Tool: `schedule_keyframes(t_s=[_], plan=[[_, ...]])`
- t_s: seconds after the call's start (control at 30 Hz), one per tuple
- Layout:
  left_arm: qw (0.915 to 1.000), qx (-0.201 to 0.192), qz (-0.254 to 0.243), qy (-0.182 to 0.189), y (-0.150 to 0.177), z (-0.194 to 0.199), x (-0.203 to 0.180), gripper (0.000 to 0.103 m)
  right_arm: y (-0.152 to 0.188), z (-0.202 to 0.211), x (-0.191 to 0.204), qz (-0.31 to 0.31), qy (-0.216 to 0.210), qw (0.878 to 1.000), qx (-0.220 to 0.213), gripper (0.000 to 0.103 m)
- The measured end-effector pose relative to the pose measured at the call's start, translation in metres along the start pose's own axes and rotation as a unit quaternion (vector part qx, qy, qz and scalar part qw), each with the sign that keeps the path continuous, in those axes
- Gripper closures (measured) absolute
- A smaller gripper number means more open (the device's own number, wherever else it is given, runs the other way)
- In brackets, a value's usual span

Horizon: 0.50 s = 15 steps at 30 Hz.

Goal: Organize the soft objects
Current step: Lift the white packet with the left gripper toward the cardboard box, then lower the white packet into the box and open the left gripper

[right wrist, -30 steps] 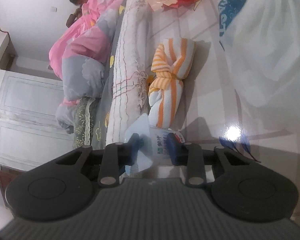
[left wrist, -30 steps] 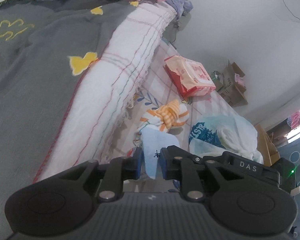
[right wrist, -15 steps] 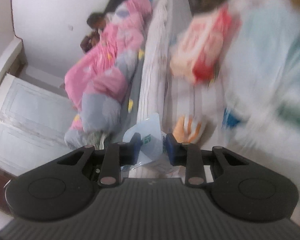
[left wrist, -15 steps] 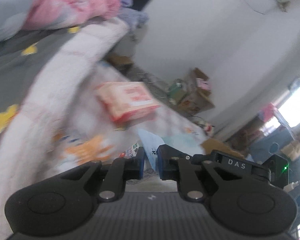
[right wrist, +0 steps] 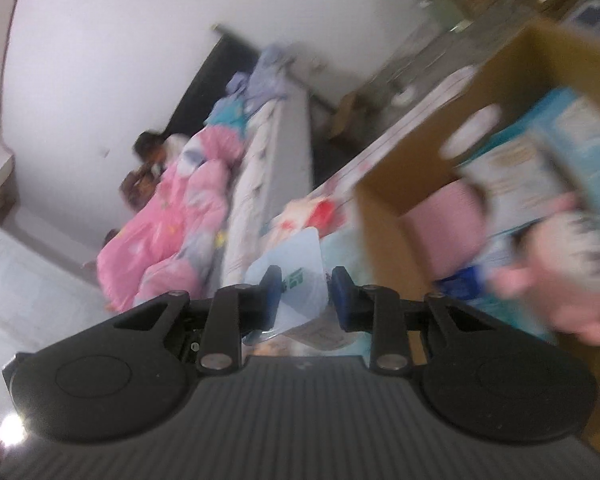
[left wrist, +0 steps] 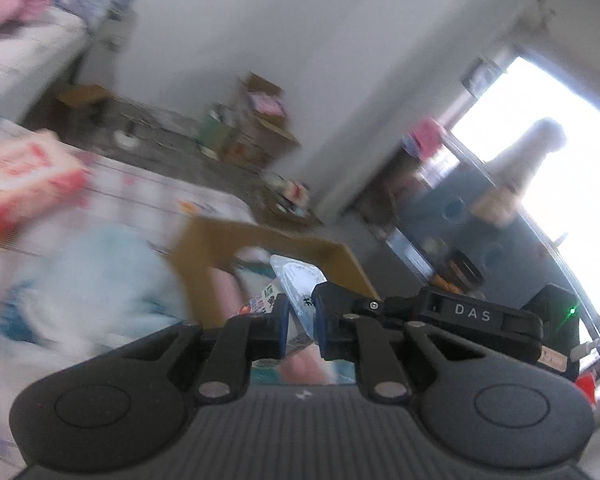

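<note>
Gripped between both tools, a clear plastic packet [left wrist: 298,300] is carried by its two ends: the left gripper [left wrist: 301,322] is pinched nearly shut on one thin edge, while the right gripper [right wrist: 305,294] is closed on a bulkier end [right wrist: 300,280] of what is judged to be the same packet, so that the limp load is kept from sagging. Crinkled, glossy film with green and dark print is seen between the blue pads [left wrist: 283,326]. Just beyond, an open cardboard box [right wrist: 396,204] is faced by both cameras, its plain brown walls stiff and square; pink cloth [right wrist: 448,216] and pale blue packs [right wrist: 568,136] are already held inside, which suggests it is the collecting place. Further left, a red-and-white soft pack [left wrist: 18,184] and a white-and-blue bag [left wrist: 80,292] are left on the patterned sheet, badly blurred. Farthest off, a pink quilt [right wrist: 172,220] is heaped on a bed against a white wall.
</note>
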<state>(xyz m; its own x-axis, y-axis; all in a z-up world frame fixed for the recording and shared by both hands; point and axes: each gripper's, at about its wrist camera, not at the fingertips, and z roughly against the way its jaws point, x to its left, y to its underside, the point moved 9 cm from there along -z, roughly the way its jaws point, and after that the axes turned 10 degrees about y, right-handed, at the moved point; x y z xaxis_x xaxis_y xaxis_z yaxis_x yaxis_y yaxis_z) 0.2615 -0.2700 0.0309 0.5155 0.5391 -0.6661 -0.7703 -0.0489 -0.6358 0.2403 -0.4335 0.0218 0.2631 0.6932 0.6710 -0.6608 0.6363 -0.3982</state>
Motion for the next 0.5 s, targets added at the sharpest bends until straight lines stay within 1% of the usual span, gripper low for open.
schedule_keyframes(t_s=[0.1,0.2,0.4,0.5], plan=[[0.9994,0.030,-0.010,0.015,0.020,-0.034,-0.024,0.090,-0.005,0.029,-0.038,-0.009,0.029,0.999,-0.012,0.076],[0.9976,0.062,-0.007,0.030,0.045,-0.064,-0.040,0.089,-0.005,0.052,-0.077,-0.018,0.061,0.998,-0.016,0.076],[0.9908,0.127,0.009,0.044,0.097,-0.115,-0.051,0.089,0.007,0.075,-0.145,-0.032,0.125,0.992,0.000,0.076],[0.9865,0.158,0.017,0.041,0.120,-0.131,-0.048,0.089,0.012,0.080,-0.173,-0.030,0.155,0.987,0.015,0.077]])
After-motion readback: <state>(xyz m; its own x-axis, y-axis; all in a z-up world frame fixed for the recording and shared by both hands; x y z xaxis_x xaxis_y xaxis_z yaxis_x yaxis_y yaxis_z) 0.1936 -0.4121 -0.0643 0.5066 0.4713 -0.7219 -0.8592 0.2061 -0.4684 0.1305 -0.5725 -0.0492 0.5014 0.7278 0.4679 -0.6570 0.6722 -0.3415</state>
